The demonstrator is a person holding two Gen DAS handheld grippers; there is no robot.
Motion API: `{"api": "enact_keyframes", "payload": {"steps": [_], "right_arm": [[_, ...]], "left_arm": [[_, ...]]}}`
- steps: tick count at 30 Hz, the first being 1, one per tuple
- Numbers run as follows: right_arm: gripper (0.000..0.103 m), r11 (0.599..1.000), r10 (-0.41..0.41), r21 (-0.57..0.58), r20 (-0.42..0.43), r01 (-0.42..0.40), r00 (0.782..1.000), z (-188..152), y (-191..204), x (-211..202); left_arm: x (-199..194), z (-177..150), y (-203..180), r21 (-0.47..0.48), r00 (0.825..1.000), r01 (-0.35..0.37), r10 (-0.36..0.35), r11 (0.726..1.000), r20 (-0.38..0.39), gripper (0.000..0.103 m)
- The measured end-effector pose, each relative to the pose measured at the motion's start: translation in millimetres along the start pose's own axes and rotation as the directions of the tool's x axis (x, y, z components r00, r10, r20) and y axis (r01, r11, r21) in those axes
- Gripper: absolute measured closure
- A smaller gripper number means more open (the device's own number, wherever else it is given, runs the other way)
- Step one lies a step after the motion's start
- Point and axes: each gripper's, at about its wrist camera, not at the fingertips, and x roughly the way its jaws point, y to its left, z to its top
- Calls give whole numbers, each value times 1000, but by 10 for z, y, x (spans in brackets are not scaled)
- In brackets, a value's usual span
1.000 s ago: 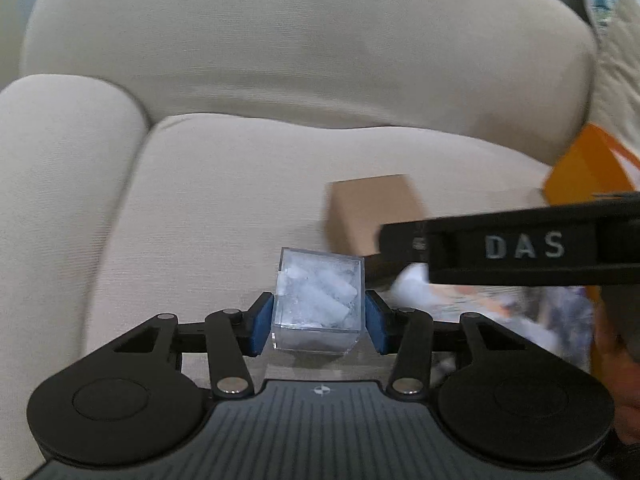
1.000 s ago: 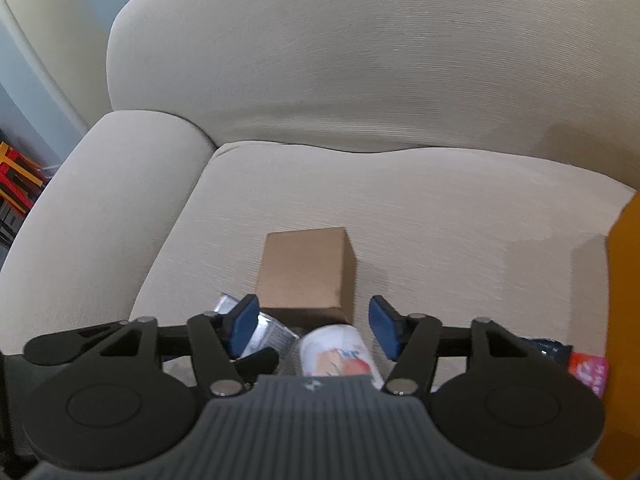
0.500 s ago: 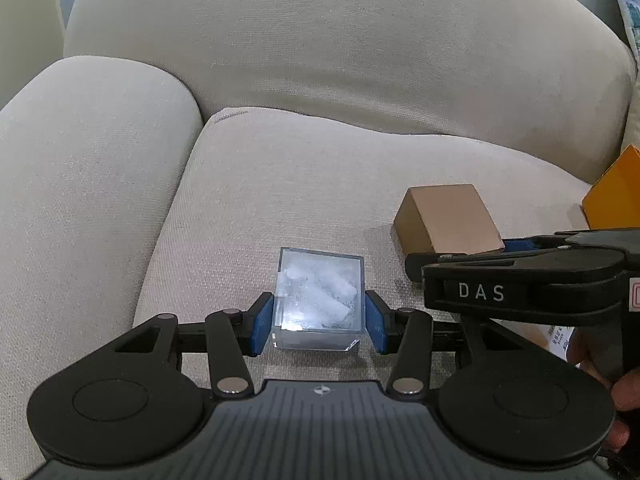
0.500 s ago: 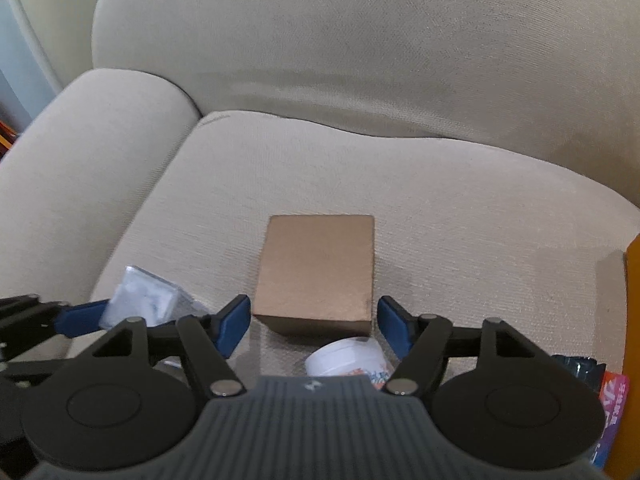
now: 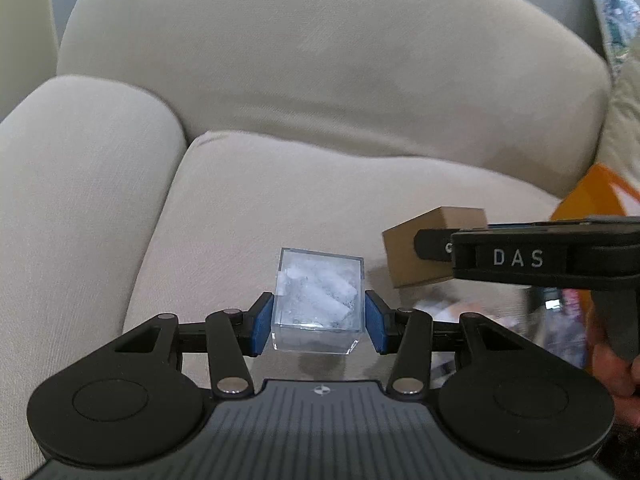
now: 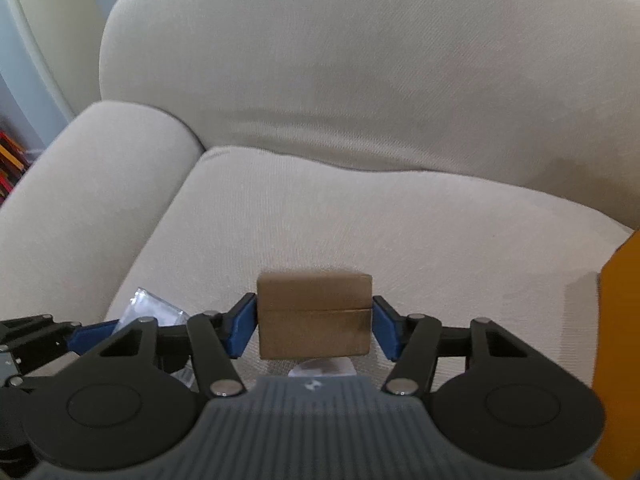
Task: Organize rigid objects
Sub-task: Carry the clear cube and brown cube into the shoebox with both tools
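Clear cube [image 5: 319,304] clamped between pads of left hand-held gripper [image 5: 319,322] above sofa seat [image 5: 280,208], brown box [image 6: 314,316] gripped by right hand-held gripper [image 6: 314,326], orange bag [image 6: 616,344] at right.

Clear cube [image 5: 318,304] between the left gripper [image 5: 319,322] pads, above the sofa seat [image 5: 280,208], cardboard box [image 6: 314,316] to its right, between the right gripper [image 6: 314,330] pads, backrest [image 6: 360,80] behind both, armrest [image 5: 80,184] at the left

Soft, even indoor light, fisheye bend at the edges.
Motion blur smears the clutter [image 5: 500,312] at right; the armchair [image 6: 360,80] shows no glare.
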Motion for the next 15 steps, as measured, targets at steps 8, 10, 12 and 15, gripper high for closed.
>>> {"api": "enact_keyframes", "payload": {"steps": [8, 10, 12, 15], "right_arm": [[41, 1000, -8, 30, 86, 6, 996, -52, -146, -678], [41, 999, -8, 44, 106, 4, 994, -78, -247, -886], [41, 998, -5, 56, 120, -2, 993, -98, -368, -1091], [41, 998, -15, 58, 134, 7, 991, -137, -607, -1412]], "left_arm": [[-436, 103, -402, 64, 995, 67, -71, 996, 64, 49], [-540, 135, -544, 97, 993, 87, -95, 991, 75, 49], [-623, 170, -690, 137, 990, 103, -115, 985, 84, 49], [-764, 212, -993, 209, 983, 133, -156, 969, 97, 49]]}}
